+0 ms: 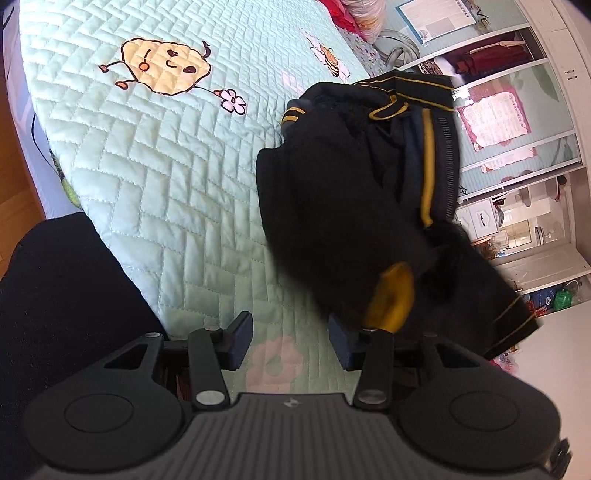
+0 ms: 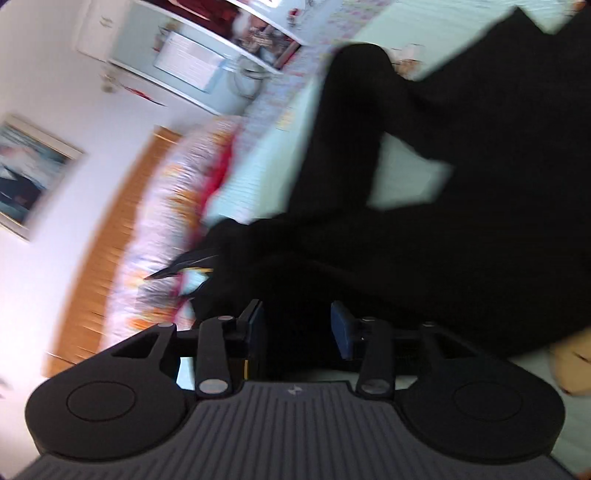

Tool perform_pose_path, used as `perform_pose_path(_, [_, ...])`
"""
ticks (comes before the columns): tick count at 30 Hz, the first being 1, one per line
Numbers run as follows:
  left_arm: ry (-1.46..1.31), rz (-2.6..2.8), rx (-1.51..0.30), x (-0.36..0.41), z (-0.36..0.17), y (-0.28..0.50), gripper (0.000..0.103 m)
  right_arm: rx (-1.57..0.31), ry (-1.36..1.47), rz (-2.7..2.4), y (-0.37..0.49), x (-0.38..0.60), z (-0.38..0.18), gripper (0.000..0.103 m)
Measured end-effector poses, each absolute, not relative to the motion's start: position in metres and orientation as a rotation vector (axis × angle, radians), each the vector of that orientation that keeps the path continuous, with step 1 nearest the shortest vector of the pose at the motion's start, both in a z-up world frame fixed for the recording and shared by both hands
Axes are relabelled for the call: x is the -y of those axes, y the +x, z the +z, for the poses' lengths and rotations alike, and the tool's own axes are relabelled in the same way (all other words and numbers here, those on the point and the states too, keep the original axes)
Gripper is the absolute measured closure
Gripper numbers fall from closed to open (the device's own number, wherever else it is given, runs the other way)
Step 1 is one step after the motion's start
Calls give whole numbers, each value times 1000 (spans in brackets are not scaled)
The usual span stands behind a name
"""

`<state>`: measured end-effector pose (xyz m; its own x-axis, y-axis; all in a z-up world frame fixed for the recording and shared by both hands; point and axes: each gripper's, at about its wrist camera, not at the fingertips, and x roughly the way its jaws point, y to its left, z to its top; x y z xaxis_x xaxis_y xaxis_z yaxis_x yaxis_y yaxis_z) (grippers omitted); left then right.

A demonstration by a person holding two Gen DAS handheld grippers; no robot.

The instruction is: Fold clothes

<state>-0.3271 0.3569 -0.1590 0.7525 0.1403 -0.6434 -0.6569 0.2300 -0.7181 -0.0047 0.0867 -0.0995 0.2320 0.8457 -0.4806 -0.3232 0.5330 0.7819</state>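
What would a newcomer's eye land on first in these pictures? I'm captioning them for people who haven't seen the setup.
First, the black garment with yellow stripes, bunched on the right of the left wrist view, on the pale green quilt. Next, the quilt's embroidered yellow cartoon figure, upper left. The right wrist view is blurred: the black fabric fills its right side, some of it between the right gripper jaws.

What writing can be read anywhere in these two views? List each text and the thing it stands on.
No text can be read in either view.
Framed sheet at the top of the left wrist view: printed lines, too small to read.
Pink posters on the cabinet doors: lines of writing, too small to read.
Small emblem on the left gripper's body: a mark, no letters.
White sheet in the right wrist view: blurred by motion.
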Motion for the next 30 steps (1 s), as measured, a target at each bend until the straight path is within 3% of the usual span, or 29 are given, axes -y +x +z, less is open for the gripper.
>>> perform_pose_path(5, [-1237, 586, -490, -359, -159, -330, 55, -828, 365, 1008, -69, -107, -68, 57])
perform_pose_path(7, [-1240, 585, -487, -359, -159, -331, 55, -682, 276, 1123, -96, -120, -44, 51])
perform_pose_path(9, [-1241, 581, -483, -359, -158, -332, 55, -588, 192, 1241, -118, -140, -28, 30])
perform_pose_path(10, [-1245, 580, -479, -360, -158, -334, 55, -561, 152, 1298, -126, -153, -23, 26])
perform_pose_path(14, [-1252, 579, -461, -362, -156, -340, 55, -591, -2, 1339, -120, -223, -39, 24])
perform_pose_path(19, [-1225, 599, -456, -365, -153, -347, 55, -797, -172, 1271, -95, -302, -100, 24])
perform_pose_path(20, [-1224, 601, -454, -366, -154, -348, 55, -823, -200, 1267, -92, -310, -112, 27])
perform_pose_path(21, [-1230, 600, -452, -367, -155, -349, 55, -842, -229, 1267, -88, -315, -122, 58])
perform_pose_path(22, [-1234, 599, -451, -368, -155, -349, 55, -859, -247, 1257, -87, -313, -127, 79])
perform_pose_path(23, [-1235, 597, -450, -369, -155, -350, 55, -871, -219, 1227, -82, -308, -127, 85])
perform_pose_path(26, [-1236, 592, -453, -372, -156, -349, 55, -889, 114, 1111, -40, -272, -103, 85])
perform_pose_path(28, [-1232, 589, -457, -373, -156, -347, 55, -900, 273, 981, -11, -239, -101, 92])
perform_pose_path(29, [-1230, 586, -459, -373, -156, -345, 55, -917, 350, 923, 4, -224, -101, 100])
perform_pose_path(30, [-1227, 581, -462, -373, -156, -343, 55, -983, 422, 898, 20, -211, -109, 101])
